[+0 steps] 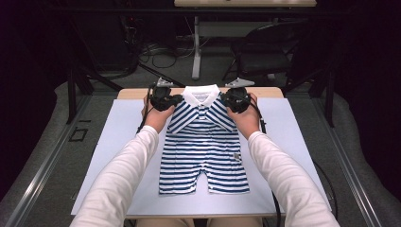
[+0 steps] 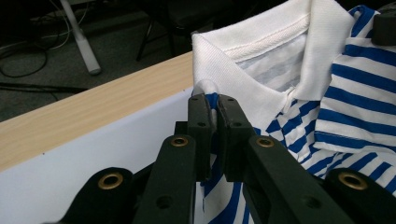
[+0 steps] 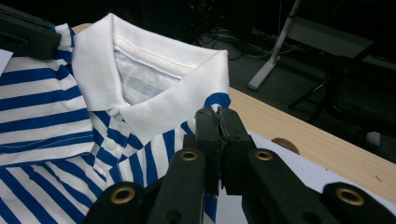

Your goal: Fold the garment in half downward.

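Note:
A small blue-and-white striped romper with a white collar lies front up on the white board, legs toward me. My left gripper is shut on the romper's shoulder fabric beside the collar, striped cloth pinched between its fingertips. At the other shoulder my right gripper is shut on the cloth too, next to the collar. The left gripper view shows its grip and the right gripper view shows its own.
The board rests on a wooden table whose far edge runs just beyond the collar. Past it stand a dark chair, a table leg and floor cables. Bare board spreads left and right of the romper.

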The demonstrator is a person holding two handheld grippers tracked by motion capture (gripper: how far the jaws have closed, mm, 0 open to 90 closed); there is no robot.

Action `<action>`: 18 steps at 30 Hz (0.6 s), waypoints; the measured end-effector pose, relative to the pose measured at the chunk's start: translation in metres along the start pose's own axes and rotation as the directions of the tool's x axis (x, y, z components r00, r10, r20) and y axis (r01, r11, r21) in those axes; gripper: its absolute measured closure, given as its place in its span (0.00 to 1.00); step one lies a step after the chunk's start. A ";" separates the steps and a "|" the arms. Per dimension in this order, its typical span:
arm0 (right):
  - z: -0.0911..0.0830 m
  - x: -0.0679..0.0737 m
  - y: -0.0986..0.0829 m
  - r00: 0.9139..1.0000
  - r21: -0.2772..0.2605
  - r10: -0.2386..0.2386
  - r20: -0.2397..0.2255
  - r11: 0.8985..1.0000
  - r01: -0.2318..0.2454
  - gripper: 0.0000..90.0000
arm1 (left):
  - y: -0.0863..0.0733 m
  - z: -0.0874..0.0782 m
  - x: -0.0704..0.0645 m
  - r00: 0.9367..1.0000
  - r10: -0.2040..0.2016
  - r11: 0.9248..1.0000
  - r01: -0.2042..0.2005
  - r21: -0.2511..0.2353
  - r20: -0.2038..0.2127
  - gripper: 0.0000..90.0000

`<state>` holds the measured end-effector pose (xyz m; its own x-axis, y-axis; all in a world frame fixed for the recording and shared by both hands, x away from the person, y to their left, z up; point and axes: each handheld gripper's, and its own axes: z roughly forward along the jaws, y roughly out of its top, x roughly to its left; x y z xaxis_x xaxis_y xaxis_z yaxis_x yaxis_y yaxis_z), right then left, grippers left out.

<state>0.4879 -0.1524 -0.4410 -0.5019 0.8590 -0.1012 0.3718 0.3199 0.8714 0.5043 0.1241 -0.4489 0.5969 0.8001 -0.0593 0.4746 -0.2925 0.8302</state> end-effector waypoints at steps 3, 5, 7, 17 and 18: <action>0.000 0.001 -0.005 1.000 0.007 0.003 -0.003 1.000 -0.003 0.98 | -0.006 0.000 -0.001 1.000 -0.005 1.000 0.005 -0.002 0.010 0.95; 0.000 0.001 -0.009 1.000 0.008 0.002 -0.006 1.000 -0.002 0.98 | -0.010 0.000 -0.002 1.000 -0.006 1.000 0.006 0.001 0.015 0.95; -0.001 0.003 -0.014 1.000 0.009 0.008 -0.012 1.000 -0.008 0.98 | -0.015 0.000 -0.003 1.000 -0.008 1.000 0.008 -0.001 0.023 0.95; -0.001 0.012 -0.036 0.999 0.031 0.018 -0.028 0.999 -0.017 0.98 | -0.034 -0.001 -0.010 0.999 -0.019 1.000 0.019 0.017 0.028 0.95; -0.001 0.012 -0.037 0.999 0.035 0.017 -0.031 0.999 -0.016 0.98 | -0.036 -0.001 -0.010 0.999 -0.017 1.000 0.017 0.019 0.028 0.95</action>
<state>0.4670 -0.1543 -0.4742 -0.5193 0.8516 -0.0716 0.4068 0.3200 0.8557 0.4811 0.1271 -0.4777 0.6063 0.7902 -0.0888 0.4966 -0.2891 0.8184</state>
